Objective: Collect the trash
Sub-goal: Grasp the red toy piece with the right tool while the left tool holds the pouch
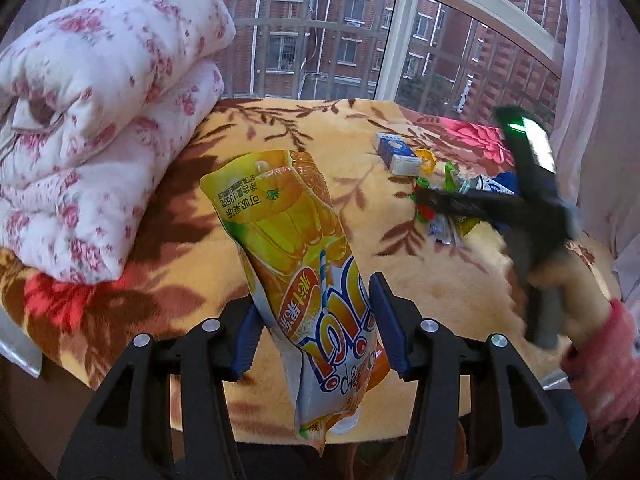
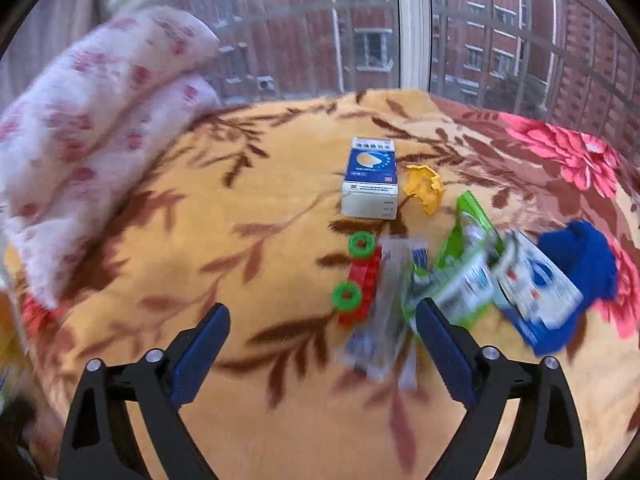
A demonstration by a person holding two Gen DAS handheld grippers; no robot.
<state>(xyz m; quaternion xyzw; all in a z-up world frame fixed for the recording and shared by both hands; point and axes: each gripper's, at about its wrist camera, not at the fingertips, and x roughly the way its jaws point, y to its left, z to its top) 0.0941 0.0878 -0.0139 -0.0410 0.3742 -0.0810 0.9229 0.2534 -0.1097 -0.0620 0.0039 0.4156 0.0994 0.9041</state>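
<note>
Nearest, left gripper (image 1: pixel 316 320) closed on an orange and yellow drink pouch (image 1: pixel 292 240), blue pads pressing both sides, pouch standing up and tilted above the flowered blanket (image 1: pixel 420 280). Right gripper (image 2: pixel 324 344) spread wide and holding nothing, hovering just over the blanket near a blurred clear wrapper (image 2: pixel 380 312). Beside that wrapper, a red toy block with two green wheels (image 2: pixel 358 272). Just right of it, a green and white wrapper (image 2: pixel 460 264), then a blue and white packet (image 2: pixel 536 292) lying against a blue knitted thing (image 2: pixel 580 260). A little farther, a blue and white box (image 2: pixel 372 178) with a crumpled yellow scrap (image 2: pixel 424 188) just beside it. At far left, a folded floral quilt (image 1: pixel 100 120); behind everything, a window (image 1: pixel 320 40) facing red brick buildings.
</note>
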